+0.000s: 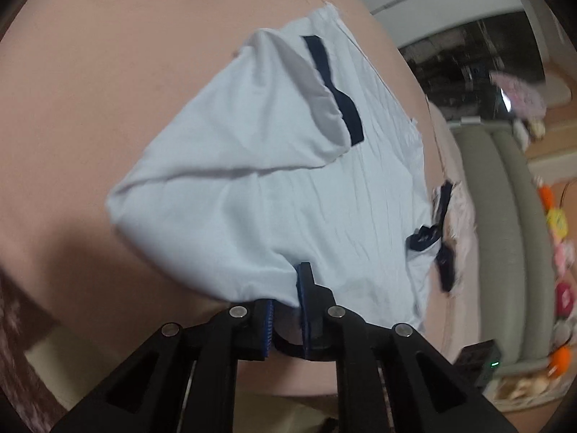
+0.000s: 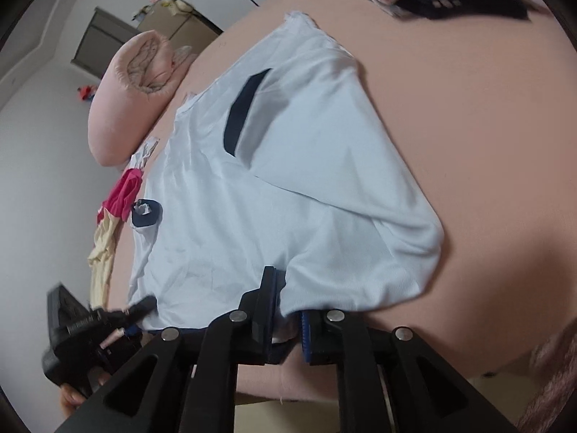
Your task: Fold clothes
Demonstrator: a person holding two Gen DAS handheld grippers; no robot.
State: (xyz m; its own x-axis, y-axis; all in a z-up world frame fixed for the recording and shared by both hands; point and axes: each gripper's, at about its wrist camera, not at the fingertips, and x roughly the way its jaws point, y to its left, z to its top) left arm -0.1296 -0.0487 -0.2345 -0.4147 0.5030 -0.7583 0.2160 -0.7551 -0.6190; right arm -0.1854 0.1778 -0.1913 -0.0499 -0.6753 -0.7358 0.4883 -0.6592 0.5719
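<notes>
Fabric is pinched in both tools: the left gripper [image 1: 286, 310] is closed narrow on the near hem of the pale blue cotton T-shirt with navy sleeve bands [image 1: 274, 180], and the right gripper [image 2: 285, 310] is likewise clamped on a bunched bit of that near edge at the bottom centre of its view. The shirt lies spread across the pink bed sheet [image 1: 108, 72], running from the bottom centre toward the upper middle of each frame, with one sleeve and side panel already folded inward over the body.

To do this step well, I judge both hems should be lifted together and level, keeping the cloth taut between the two grips, then carried toward the far end so the fold line lands straight across the middle. Uneven height would likely skew the crease or drag the tucked sleeve loose.

Around it, the bed holds a rolled pink quilt [image 2: 133, 97] at the upper left of the right wrist view, a magenta garment [image 2: 122, 195] and a cream one [image 2: 102, 252] at left, and a dark navy garment [image 2: 465, 1] at the upper right. White walls stand behind.
</notes>
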